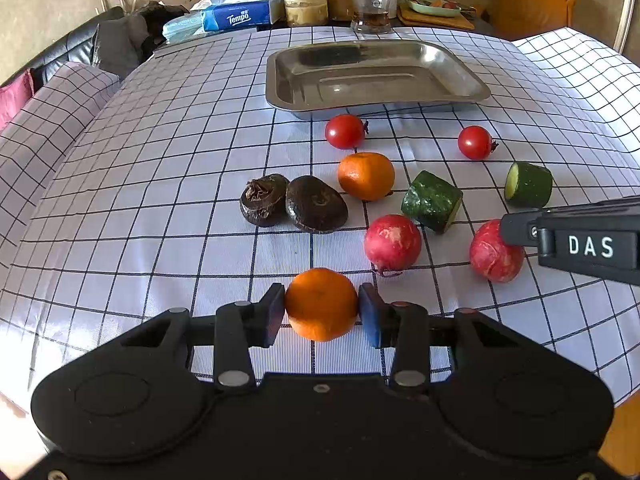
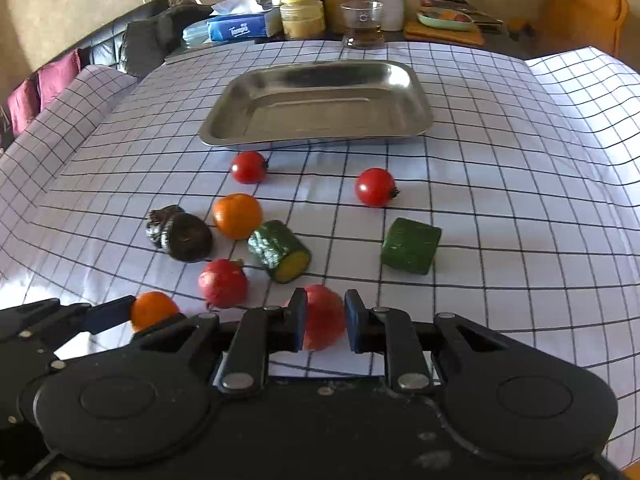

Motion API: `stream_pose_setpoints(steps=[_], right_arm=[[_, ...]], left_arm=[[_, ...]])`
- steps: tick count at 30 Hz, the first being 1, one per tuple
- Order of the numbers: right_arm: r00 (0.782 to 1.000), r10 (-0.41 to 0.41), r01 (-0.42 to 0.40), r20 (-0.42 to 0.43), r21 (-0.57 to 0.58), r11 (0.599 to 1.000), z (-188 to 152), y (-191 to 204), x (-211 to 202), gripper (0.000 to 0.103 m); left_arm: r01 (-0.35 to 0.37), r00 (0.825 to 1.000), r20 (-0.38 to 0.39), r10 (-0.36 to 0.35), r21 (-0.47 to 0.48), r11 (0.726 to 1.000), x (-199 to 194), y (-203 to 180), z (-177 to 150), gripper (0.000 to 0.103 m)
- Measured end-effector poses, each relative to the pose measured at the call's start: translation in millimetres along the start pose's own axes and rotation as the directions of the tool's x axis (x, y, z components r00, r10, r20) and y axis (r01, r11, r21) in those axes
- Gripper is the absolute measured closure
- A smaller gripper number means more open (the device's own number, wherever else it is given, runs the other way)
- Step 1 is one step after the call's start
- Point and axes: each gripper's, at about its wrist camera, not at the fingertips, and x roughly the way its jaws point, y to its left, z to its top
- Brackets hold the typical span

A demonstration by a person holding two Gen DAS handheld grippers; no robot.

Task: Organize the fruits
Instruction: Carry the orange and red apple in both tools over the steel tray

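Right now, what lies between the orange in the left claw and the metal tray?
In the left wrist view, from the held orange toward the empty tray: bare checked cloth, then a second orange, then a tomato just before the rim.

Tomatoes (image 1: 345, 131) and mandarin (image 1: 366, 176) crowd the tray's (image 1: 280, 80) near edge.

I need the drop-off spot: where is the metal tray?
The metal tray lies at the far middle of the checked cloth in both views, just beyond the nearer tomato, before the yellow-lidded jar.
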Motion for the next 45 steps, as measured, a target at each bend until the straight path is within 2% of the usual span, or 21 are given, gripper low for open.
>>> stream_pose_setpoints(steps=[1, 3, 5, 13, 23, 27, 31, 41, 42, 43, 45], right_arm=[[1.0, -0.001, 0.001, -0.001, -0.001, 1.0, 0, -1, 0, 0.067], [1.0, 0.007, -0.007, -0.009, 0.0, 1.0, 1, -2, 1, 0.061], [1.0, 0.015, -0.015, -0.025, -0.001, 1.0, 0, -1, 4, 0.06], [0.997, 0.029, -0.028, -0.067, 0.001, 1.0, -1, 3, 18, 0.053], [0.997, 0.026, -0.028, -0.078, -0.024, 0.999, 4, 14, 32, 0.053], [0.994, 0.022, -0.026, -0.111, -0.028, 0.999, 2, 15, 39, 0.053], [0.995, 0.02, -0.023, -0.095, -0.027, 0.999, -1, 12, 39, 0.055], [0.995, 0.023, -0.026, -0.097, -0.028, 0.999, 4, 14, 43, 0.051], [0.995, 0.027, -0.029, -0.095, -0.025, 0.999, 4, 13, 43, 0.053], [0.995, 0.029, -0.031, -0.093, -0.021, 0.999, 4, 11, 42, 0.06], [0.995, 0.057, -0.059, -0.087, -0.019, 0.998, 3, 9, 39, 0.062]], left_arm=[[0.001, 1.0, -0.005, -0.001, 0.0, 1.0, 1, 0, 0, 0.054], [0.011, 1.0, -0.027, -0.011, -0.008, 1.0, 5, 0, 1, 0.054], [0.024, 0.998, -0.059, -0.025, -0.023, 0.999, 11, 2, 0, 0.054], [0.034, 0.998, -0.053, -0.035, -0.031, 0.999, 12, 3, -2, 0.054], [0.041, 0.997, -0.062, -0.043, -0.04, 0.998, 15, 5, 2, 0.053], [0.044, 0.997, -0.06, -0.047, -0.042, 0.998, 15, 5, 2, 0.053], [0.047, 0.997, -0.059, -0.05, -0.047, 0.998, 15, 6, 2, 0.054], [0.036, 0.998, -0.059, -0.039, -0.047, 0.998, 13, 4, 2, 0.054], [0.032, 0.998, -0.059, -0.035, -0.046, 0.998, 13, 4, 2, 0.055], [0.026, 0.998, -0.058, -0.029, -0.048, 0.998, 12, 4, 3, 0.055], [0.022, 0.998, -0.055, -0.025, -0.054, 0.998, 10, 6, 4, 0.055]])
